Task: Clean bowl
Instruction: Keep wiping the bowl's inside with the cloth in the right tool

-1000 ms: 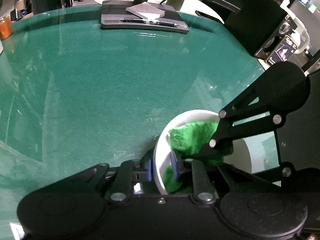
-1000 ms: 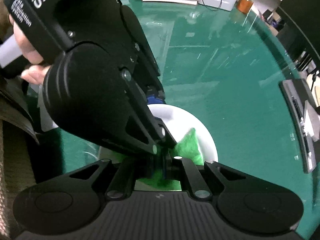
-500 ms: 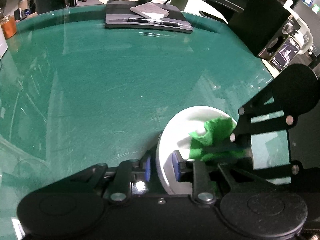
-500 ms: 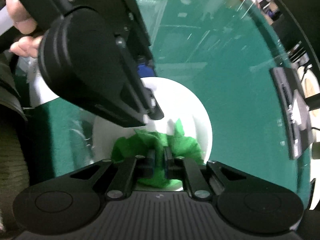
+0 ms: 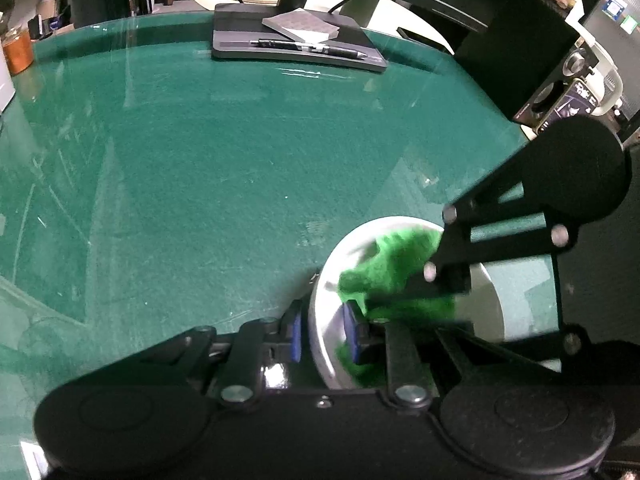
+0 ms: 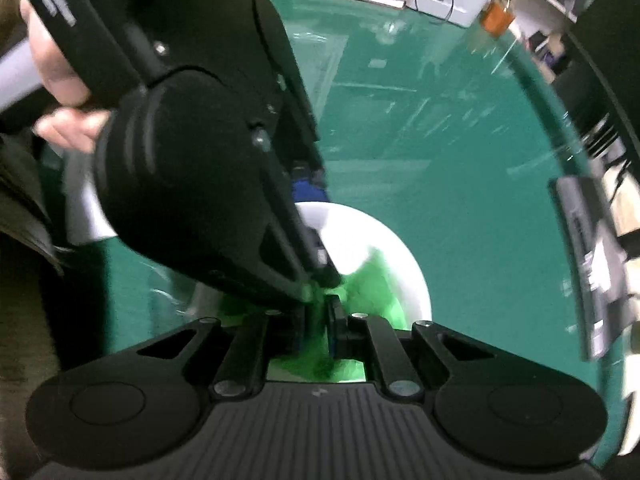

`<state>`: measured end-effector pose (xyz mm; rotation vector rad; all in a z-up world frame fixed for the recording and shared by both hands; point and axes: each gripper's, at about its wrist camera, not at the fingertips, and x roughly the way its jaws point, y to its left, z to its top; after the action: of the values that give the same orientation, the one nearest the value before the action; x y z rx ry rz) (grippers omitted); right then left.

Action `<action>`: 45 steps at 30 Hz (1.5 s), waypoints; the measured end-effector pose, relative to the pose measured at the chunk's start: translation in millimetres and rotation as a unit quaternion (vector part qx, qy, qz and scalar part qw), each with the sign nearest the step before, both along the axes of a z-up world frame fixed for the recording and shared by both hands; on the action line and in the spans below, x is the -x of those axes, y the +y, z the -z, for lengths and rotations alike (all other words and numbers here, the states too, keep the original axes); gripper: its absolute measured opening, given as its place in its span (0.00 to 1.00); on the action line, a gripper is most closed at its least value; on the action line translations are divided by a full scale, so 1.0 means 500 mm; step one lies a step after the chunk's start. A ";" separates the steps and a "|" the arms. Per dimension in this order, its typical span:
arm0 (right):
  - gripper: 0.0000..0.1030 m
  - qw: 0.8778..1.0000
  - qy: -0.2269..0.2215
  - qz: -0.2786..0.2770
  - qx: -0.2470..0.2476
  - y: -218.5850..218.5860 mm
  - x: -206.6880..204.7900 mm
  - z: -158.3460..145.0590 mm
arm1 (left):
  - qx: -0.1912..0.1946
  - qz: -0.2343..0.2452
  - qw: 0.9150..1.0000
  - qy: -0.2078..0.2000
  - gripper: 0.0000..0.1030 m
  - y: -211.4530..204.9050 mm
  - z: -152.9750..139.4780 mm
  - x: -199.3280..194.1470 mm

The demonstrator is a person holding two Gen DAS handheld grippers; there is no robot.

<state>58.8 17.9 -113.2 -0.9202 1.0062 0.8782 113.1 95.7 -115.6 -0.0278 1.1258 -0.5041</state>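
- Wiping: right gripper [image 6: 316, 326], clamped on the green cloth [image 5: 394, 268], has swept it across the white bowl [image 5: 324, 312] near the table's [image 5: 200, 184] front edge.
- Left gripper [image 5: 322, 334] stays clamped on the bowl's rim, so cleaning seems underway.

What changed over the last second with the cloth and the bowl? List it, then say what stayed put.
The green cloth, pinched in the right gripper, swept across the inside of the white bowl: from the near wall toward the far rim, and it is blurred now. Nothing was taken hold of or let go. The left gripper stayed clamped on the bowl's rim, and the bowl stayed where it was on the green table.
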 end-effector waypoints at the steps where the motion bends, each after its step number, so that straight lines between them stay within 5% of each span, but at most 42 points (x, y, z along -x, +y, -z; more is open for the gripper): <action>1: 0.09 1.000 -0.018 -0.006 0.018 0.002 0.000 0.005 | -0.001 0.001 1.000 0.000 0.22 0.000 0.000 0.000; 9: 0.09 0.998 -0.005 0.008 0.057 -0.007 -0.005 0.021 | -0.011 0.009 1.000 -0.003 0.24 -0.008 -0.002 0.001; 17: 0.10 0.994 0.099 0.047 -0.001 0.007 -0.036 0.021 | -0.006 0.003 1.000 -0.006 0.24 -0.006 0.000 0.004; 21: 0.10 0.997 0.071 0.029 -0.019 0.016 -0.043 0.025 | -0.004 -0.002 1.000 -0.006 0.24 -0.002 0.000 0.002; 28: 0.10 1.000 0.007 0.022 0.017 0.019 -0.077 0.043 | -0.012 0.007 1.000 -0.007 0.24 -0.006 -0.004 -0.001; 33: 0.10 0.998 0.032 0.033 0.042 0.007 -0.067 0.052 | -0.016 0.013 1.000 -0.009 0.26 -0.011 -0.004 -0.001; 39: 0.10 0.995 0.095 0.039 0.005 0.023 -0.068 0.051 | -0.011 0.013 1.000 -0.008 0.26 -0.009 -0.002 0.002; 45: 0.11 0.999 0.049 0.015 -0.011 0.035 -0.074 0.056 | -0.008 0.001 1.000 -0.006 0.25 0.000 0.000 -0.003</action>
<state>95.6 35.3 -141.1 -0.8480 1.0885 0.9147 114.4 95.7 -115.8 -0.0100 1.1185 -0.4955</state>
